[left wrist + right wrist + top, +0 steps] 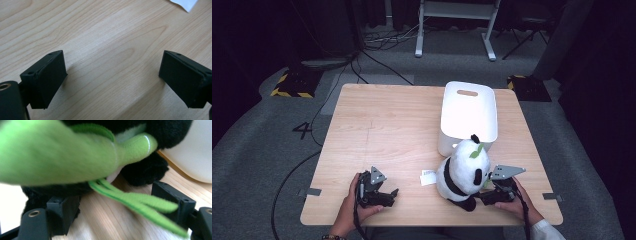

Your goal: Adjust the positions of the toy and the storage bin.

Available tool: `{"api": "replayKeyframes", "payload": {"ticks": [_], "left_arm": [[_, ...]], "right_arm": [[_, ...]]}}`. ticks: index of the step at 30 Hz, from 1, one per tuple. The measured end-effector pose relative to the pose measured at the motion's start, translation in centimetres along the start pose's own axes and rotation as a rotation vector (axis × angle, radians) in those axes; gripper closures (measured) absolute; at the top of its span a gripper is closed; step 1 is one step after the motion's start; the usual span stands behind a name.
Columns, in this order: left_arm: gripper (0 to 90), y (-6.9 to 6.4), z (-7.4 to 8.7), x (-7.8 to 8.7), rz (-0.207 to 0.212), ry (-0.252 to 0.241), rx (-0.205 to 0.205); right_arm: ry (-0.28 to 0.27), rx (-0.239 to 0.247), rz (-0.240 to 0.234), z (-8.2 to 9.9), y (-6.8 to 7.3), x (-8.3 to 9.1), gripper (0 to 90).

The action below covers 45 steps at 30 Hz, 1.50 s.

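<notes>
A black-and-white plush panda [463, 172] with a green leaf on its head sits upright near the table's front edge, just in front of a white bin [468, 112]. My right gripper [479, 196] is at the panda's right side, low by its base. In the right gripper view its jaws [117, 207] stand wide open. The panda's green bamboo stalk [75, 155] and thin leaves [147, 205] hang between them, and the pads press on nothing. My left gripper [392, 195] rests at the front left, open over bare wood [112, 72].
A small white paper tag [428, 177] lies on the wooden table [377, 125] left of the panda; its corner shows in the left gripper view [183, 3]. The bin's white wall [192, 152] stands close behind the panda's black foot [147, 170].
</notes>
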<state>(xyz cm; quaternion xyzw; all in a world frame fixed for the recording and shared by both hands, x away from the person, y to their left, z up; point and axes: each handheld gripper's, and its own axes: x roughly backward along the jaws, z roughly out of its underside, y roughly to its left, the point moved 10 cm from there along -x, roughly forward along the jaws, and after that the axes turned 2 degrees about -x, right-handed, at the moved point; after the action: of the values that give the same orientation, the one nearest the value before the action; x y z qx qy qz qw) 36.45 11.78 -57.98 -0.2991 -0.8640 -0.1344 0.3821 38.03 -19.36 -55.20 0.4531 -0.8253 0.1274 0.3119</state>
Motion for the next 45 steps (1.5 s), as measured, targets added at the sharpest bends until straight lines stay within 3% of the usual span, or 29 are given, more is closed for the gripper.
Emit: {"api": "replayKeyframes", "payload": {"ticks": [14,21,45], "left_arm": [[7.5,-0.9,-0.4,-0.4,0.035,0.0,-0.045],[7.4,-1.4,-0.7,-0.6,0.045,0.0,-0.05],[7.3,-1.4,-0.7,-0.6,0.048,0.002,-0.055]], "right_arm": [[0.013,0.114,-0.01,-1.4,0.4,-2.7,24.3],[0.012,0.124,-0.029,-2.0,0.7,-3.7,24.6],[0.033,0.14,0.002,-5.6,3.2,-8.4,29.5]]}}
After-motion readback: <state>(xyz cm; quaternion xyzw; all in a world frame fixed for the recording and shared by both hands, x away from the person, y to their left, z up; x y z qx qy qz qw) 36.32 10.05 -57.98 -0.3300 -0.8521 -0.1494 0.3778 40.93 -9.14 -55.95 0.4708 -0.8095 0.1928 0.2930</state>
